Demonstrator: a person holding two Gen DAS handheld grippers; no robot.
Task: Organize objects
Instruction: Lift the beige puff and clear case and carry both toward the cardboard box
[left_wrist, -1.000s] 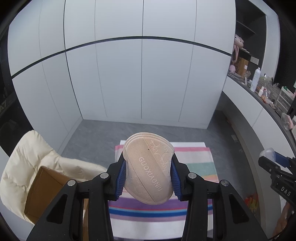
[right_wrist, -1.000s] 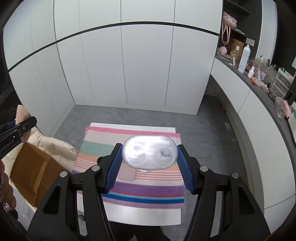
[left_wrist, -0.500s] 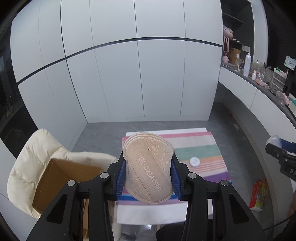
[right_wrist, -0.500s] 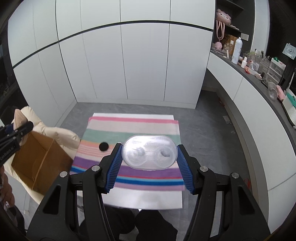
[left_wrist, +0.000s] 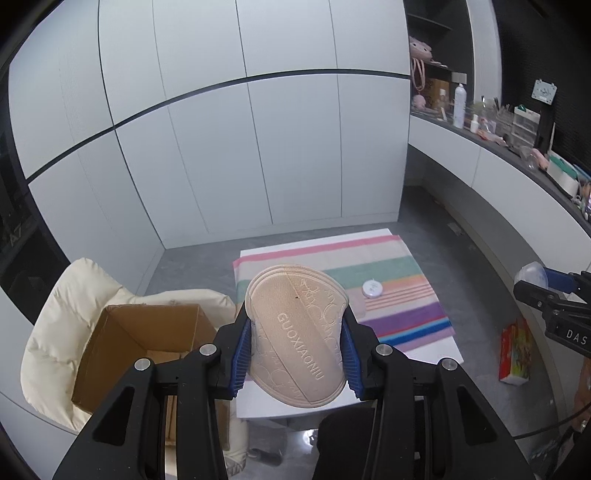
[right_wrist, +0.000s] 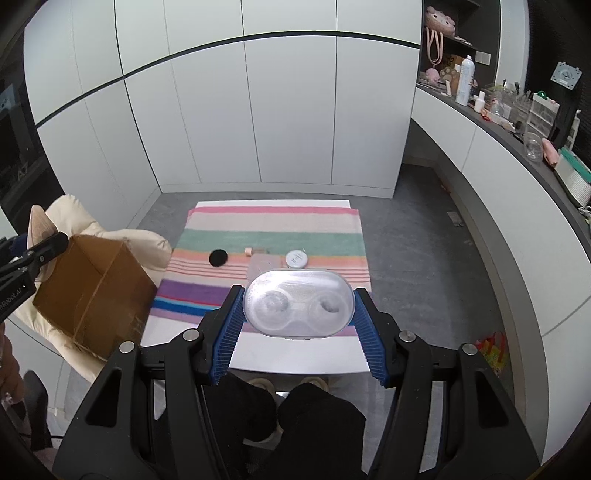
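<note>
My left gripper (left_wrist: 296, 349) is shut on a beige insole pair (left_wrist: 295, 332) stamped GUOXIAONIU, held high above the table's left edge, beside the open cardboard box (left_wrist: 125, 350). My right gripper (right_wrist: 299, 321) is shut on a clear oval plastic case (right_wrist: 299, 302) above the table's near edge. On the striped cloth (right_wrist: 273, 229) lie a black disc (right_wrist: 218, 257), a small pink piece (right_wrist: 248, 251), a clear packet (right_wrist: 263, 264) and a round white tin (right_wrist: 297, 258). The tin also shows in the left wrist view (left_wrist: 372, 288).
The cardboard box (right_wrist: 88, 288) rests on a cream padded chair (left_wrist: 62, 295) left of the white table (right_wrist: 295, 354). A colourful packet (left_wrist: 515, 350) lies on the floor at right. A cluttered counter (right_wrist: 517, 122) runs along the right wall. White cupboards stand behind.
Both grippers rose and drew back from the table, keeping their loads. The left gripper swung left, bringing the open box into fuller view.
</note>
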